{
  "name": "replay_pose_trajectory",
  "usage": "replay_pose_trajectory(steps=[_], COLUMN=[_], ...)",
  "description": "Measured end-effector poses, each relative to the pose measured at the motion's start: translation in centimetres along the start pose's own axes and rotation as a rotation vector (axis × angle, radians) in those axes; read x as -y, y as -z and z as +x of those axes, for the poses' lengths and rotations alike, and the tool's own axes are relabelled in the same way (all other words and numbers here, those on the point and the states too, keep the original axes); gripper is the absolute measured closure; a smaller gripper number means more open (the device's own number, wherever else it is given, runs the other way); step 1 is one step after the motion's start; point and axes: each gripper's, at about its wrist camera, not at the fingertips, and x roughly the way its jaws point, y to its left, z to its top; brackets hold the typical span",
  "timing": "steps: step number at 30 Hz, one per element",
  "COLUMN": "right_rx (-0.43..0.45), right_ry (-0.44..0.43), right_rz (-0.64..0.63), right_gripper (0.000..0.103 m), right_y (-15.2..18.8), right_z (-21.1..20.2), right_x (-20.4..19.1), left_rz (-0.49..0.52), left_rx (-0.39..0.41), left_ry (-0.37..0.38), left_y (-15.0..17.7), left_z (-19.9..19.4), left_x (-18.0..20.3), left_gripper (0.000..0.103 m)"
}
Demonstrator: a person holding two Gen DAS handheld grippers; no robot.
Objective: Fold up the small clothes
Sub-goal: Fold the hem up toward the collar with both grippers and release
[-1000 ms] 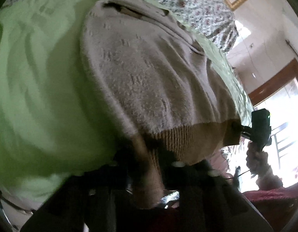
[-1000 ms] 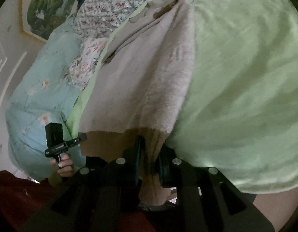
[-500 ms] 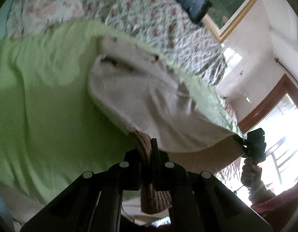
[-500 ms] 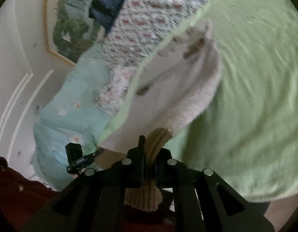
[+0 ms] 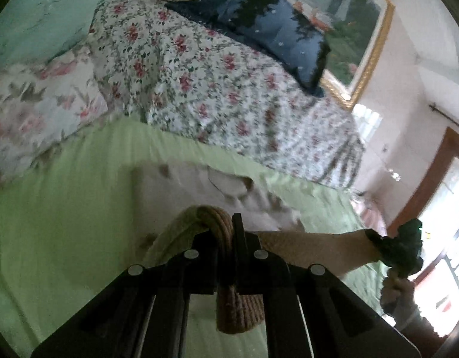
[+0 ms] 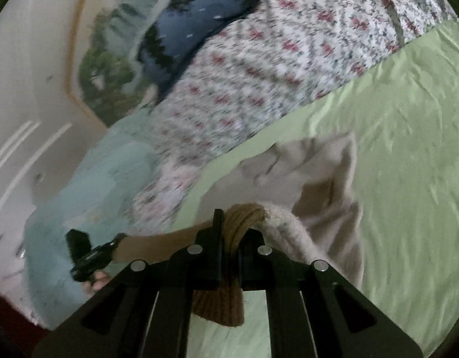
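Dim indoors, lit from the blown-out window [image 5: 450, 256] at right. Motion-smeared across the floral quilt [image 6: 259, 68] in the right wrist view. Bent and black-vignetted at fisheye edges beyond the window.

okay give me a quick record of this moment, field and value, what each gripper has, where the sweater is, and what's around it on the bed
left gripper: shut on the brown ribbed hem of the sweater
right gripper: shut on the same hem at the other corner
sweater: beige knit, hem raised and stretched between the grippers, the rest trailing on the green sheet
beyond the sheet: floral bedspread, dark blue pillow, pale teal quilt
wall: gold-framed landscape painting
fold: not yet laid down
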Motion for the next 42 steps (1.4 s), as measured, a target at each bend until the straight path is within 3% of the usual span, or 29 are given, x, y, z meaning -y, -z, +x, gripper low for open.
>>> replay_pose_trajectory(steps=[4, 8, 13, 19, 21, 23, 24, 25, 26, 29, 31, 33, 36, 39, 42], right_rx=[0.019, 0.01, -0.045, -0.124, -0.153, -0.139, -0.114, -0.09, -0.051, 0.007, -0.052, -0.213, -0.397, -0.486, -0.48], right_ry=[0.071, 0.141, 0.231, 0.312, 0.328, 0.327, 0.339, 0.352, 0.368, 0.334, 0.27, 0.205, 0.143, 0.185, 0.3], right_rz=[-0.008, 0.023, 0.051, 0.08, 0.109, 0.124, 0.112, 0.1, 0.082, 0.027, -0.037, -0.134, -0.236, -0.312, -0.342], right_gripper=[0.095, 0.095, 0.095, 0.093, 0.092, 0.085, 0.075, 0.064, 0.061, 0.058, 0.058, 0.058, 0.058, 0.058, 0.061], right_y=[-4.0, -6.7, -7.8, -6.9, -6.5, -6.4, -6.3, -6.3, -6.1, -4.8, -3.5, -1.6, 0.3, 0.3, -1.7], right_z=[4.8, 9.4, 14.4, 18.6, 19.1, 18.0, 16.9, 16.1, 14.7, 11.7, 12.4, 15.3, 19.5, 23.0, 24.8], right_x=[2.0, 5.0, 8.8, 12.6, 13.5, 13.4, 12.9, 12.4, 11.6, 8.6, 6.4, 4.2, 2.6, 2.9, 5.3], left_rz=[0.009, 0.004, 0.003, -0.01, -0.027, -0.042, -0.038, -0.027, -0.015, 0.026, 0.076, 0.13, 0.207, 0.232, 0.22], left_rx=[-0.032, -0.076, -0.147, -0.264, -0.296, -0.296, -0.295, -0.297, -0.3, -0.335, -0.368, -0.407, -0.44, -0.461, -0.438], left_ry=[-0.068, -0.122, -0.168, -0.219, -0.223, -0.183, -0.173, -0.163, -0.147, -0.075, -0.044, -0.011, -0.052, -0.118, -0.221], left_y=[-3.6, -5.0, -5.1, -2.8, -1.9, -0.9, -0.3, 0.5, 1.3, 3.8, 5.2, 6.0, 5.8, 4.1, 1.0], left_z=[7.0, 12.6, 19.0, 24.6, 25.0, 23.7, 22.9, 22.0, 21.2, 19.7, 20.0, 21.3, 23.6, 26.0, 27.9], left_x=[-0.9, -2.3, -4.6, -7.2, -7.7, -7.4, -7.0, -6.2, -5.3, -2.1, 0.2, 2.2, 3.5, 2.0, -1.7], left_gripper=[0.098, 0.098, 0.097, 0.093, 0.09, 0.077, 0.07, 0.057, 0.052, 0.051, 0.051, 0.051, 0.051, 0.051, 0.051])
